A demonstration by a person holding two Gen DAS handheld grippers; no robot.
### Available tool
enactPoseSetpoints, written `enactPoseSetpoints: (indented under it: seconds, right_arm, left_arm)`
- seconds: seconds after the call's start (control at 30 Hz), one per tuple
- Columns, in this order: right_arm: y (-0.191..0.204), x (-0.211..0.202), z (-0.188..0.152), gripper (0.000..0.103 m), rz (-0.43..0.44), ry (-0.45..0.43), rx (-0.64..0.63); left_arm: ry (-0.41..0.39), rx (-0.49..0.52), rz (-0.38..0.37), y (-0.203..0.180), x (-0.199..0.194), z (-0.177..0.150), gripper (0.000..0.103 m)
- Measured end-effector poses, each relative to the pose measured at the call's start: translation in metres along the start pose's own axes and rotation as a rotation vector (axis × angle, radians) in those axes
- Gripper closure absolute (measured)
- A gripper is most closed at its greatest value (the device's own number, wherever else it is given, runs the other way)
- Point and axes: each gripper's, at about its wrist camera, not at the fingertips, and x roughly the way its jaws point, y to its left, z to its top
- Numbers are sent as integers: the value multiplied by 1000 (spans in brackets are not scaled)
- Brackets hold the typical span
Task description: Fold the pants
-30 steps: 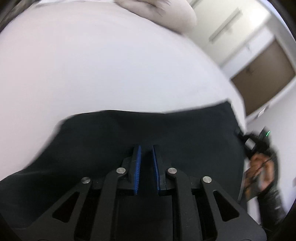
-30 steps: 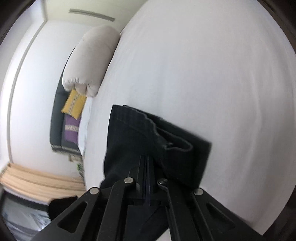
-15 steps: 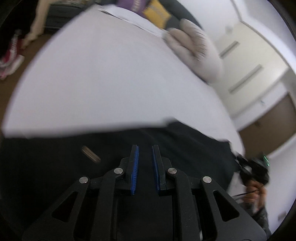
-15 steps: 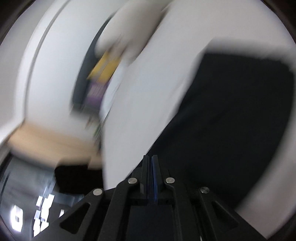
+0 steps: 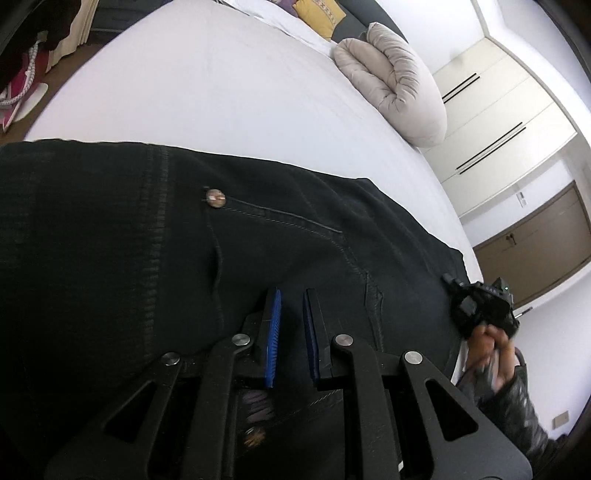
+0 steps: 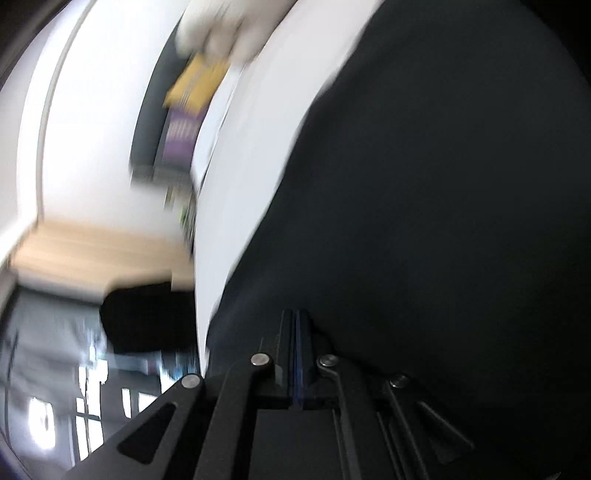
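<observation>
Black pants (image 5: 155, 243) lie spread on the white bed (image 5: 207, 92), waistband and a metal button (image 5: 215, 196) facing up. My left gripper (image 5: 291, 299) hovers just above the pants near the pocket seam, its blue pads a small gap apart with nothing between them. The right gripper shows in the left wrist view (image 5: 480, 306) at the far right edge of the pants, held by a hand. In the blurred right wrist view my right gripper (image 6: 295, 317) has its jaws pressed together at the edge of the black pants (image 6: 443, 221); cloth between them cannot be made out.
A rolled beige duvet (image 5: 399, 81) lies at the far side of the bed, with yellow and purple cushions (image 5: 321, 14) beyond it. White wardrobe doors (image 5: 491, 110) and a brown door (image 5: 535, 236) stand at right. Clothes and floor (image 5: 22, 85) show at far left.
The pants have been swung and laid out so the waistband and button now face up under the left gripper. The right gripper moved fast along the pants' edge; its view is blurred.
</observation>
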Motion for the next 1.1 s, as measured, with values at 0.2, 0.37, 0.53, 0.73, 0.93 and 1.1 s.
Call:
enactPoseSetpoints:
  seconds: [0.2, 0.37, 0.53, 0.73, 0.93, 1.1]
  right_arm:
    - [-47, -79, 89, 103, -130, -247, 73]
    - [-36, -134, 105, 98, -202, -386, 99]
    - [23, -65, 41, 89, 46, -101, -23]
    - [52, 62, -15, 95, 52, 219, -80]
    - [6, -7, 76, 103, -8, -66, -14]
    - [-36, -134, 145, 88, -173, -369, 80]
  left_arm:
    - [-15, 19, 42, 36, -42, 11, 89]
    - [-79, 31, 172, 14, -84, 26, 89]
    - [1, 100, 3, -64, -30, 54, 89]
    - [179, 166, -4, -112, 64, 42, 89]
    - [139, 71, -91, -77, 53, 40, 89]
    - [122, 113, -62, -82, 61, 40, 89]
